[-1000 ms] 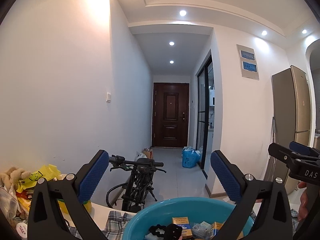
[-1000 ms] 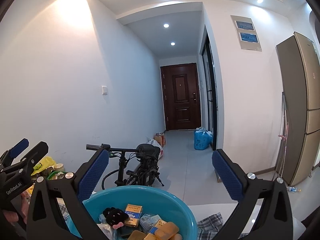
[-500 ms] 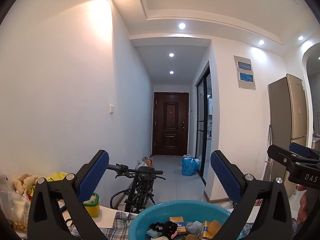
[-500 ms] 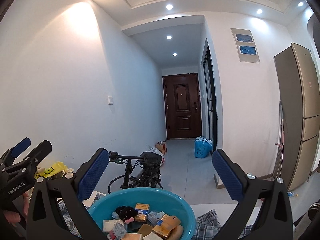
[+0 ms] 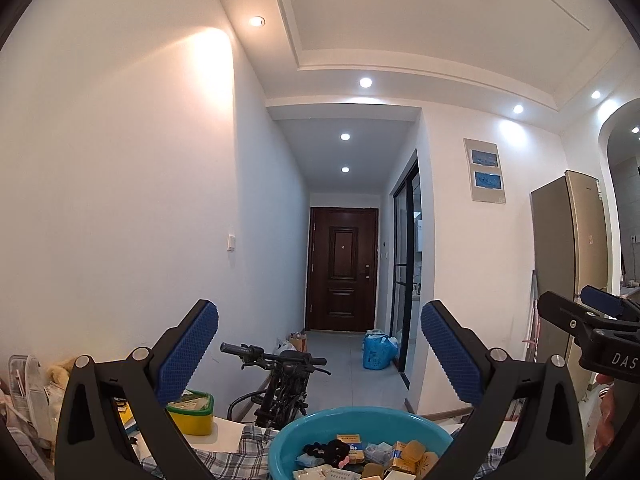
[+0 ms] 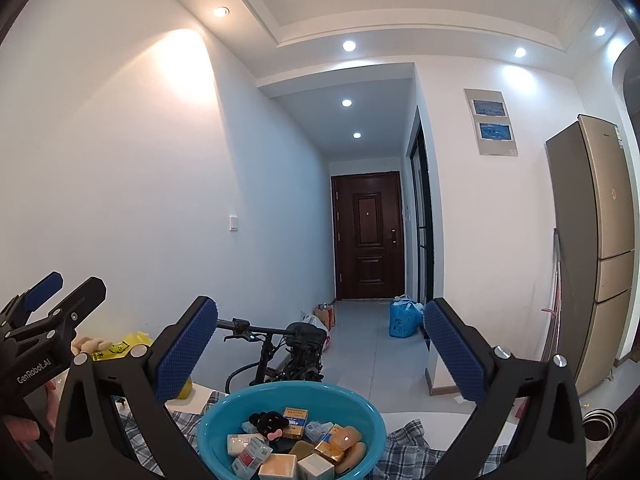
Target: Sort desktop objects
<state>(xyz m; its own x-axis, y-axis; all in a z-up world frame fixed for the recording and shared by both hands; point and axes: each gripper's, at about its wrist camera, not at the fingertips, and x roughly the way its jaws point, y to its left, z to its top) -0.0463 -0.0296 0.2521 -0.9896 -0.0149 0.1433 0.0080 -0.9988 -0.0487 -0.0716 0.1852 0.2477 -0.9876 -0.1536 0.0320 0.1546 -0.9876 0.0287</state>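
A teal basin point(image 5: 288, 436) sits on the table at the bottom of both views, holding several small boxes point(image 6: 294, 416), soap-like bars and a black hair tie point(image 6: 268, 420). My left gripper point(image 5: 318, 350) hovers above and behind the basin, open, with nothing between its blue pads. My right gripper point(image 6: 320, 346) is likewise open and empty over the basin point(image 6: 224, 404). Each gripper shows at the edge of the other's view: the right gripper point(image 5: 572, 300) at the right, the left gripper point(image 6: 76, 282) at the left.
A plaid cloth point(image 5: 244, 444) lies under the basin on the white table point(image 5: 224, 426). A yellow-green container point(image 5: 192, 414), a plush toy point(image 6: 90, 344) and a yellow bag point(image 6: 134, 340) crowd the left side. A bicycle point(image 6: 288, 348) stands behind the table, a fridge point(image 6: 592, 240) at the right.
Both views have drawn back and risen from the basin, so more of its contents, the table and the ceiling show. Both grippers stay open.
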